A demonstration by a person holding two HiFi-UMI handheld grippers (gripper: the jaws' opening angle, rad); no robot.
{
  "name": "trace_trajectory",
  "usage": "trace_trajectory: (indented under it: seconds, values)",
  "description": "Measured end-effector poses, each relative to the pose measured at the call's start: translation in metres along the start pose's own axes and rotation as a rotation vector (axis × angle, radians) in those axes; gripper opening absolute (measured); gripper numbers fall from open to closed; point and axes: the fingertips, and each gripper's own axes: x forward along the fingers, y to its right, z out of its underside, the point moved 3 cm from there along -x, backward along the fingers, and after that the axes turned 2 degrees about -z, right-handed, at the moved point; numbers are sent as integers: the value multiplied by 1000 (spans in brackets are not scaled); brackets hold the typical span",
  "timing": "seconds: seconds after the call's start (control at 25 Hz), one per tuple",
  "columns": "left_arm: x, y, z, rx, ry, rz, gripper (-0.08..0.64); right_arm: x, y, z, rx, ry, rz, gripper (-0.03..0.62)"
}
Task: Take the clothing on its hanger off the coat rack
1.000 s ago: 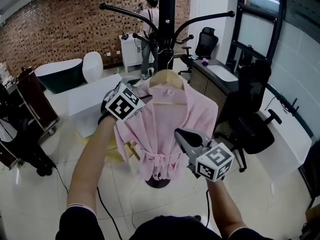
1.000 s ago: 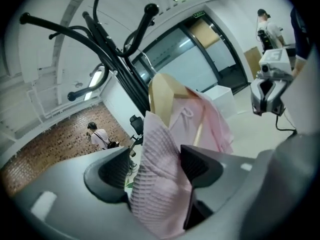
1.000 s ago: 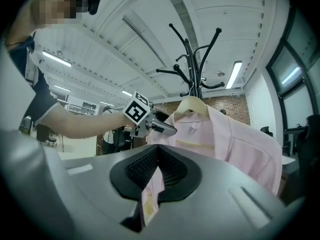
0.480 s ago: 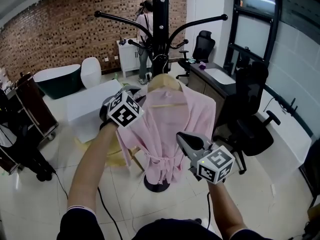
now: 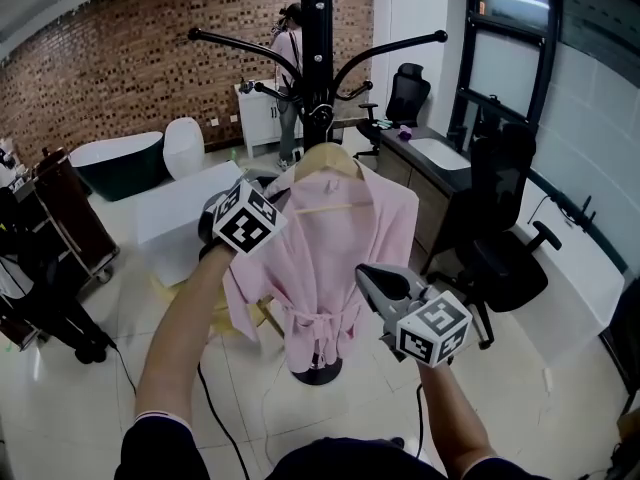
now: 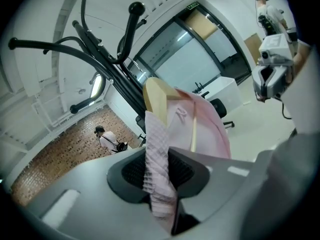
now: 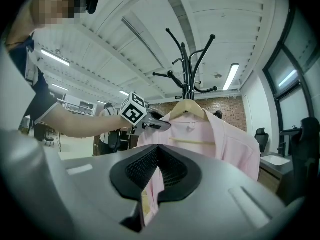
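while on its hanger [image 5: 325, 158], robe [image 5: 330, 258] fold inside left tool [image 6: 159, 176]

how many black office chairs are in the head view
2: the far chair at the back, right of the coat rack; the near chair at the right, beside the pink robe. More may be hidden.

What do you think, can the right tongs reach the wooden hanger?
Probably not now. The right tongs look shut on the pink robe low down, with the wooden hanger higher up. The way up looks free once they let go.
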Motion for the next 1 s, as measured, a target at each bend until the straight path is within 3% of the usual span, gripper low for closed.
trace_trajectory:
  seconds: [0.48, 1.0]
  values:
    - [-11, 7, -39, 77, 24, -22, 83, -14, 2, -2, 11, 16, -3, 2]
    - [7, 69, -87, 83, 97, 34, 83, -62, 24, 2, 32, 23, 62, 2]
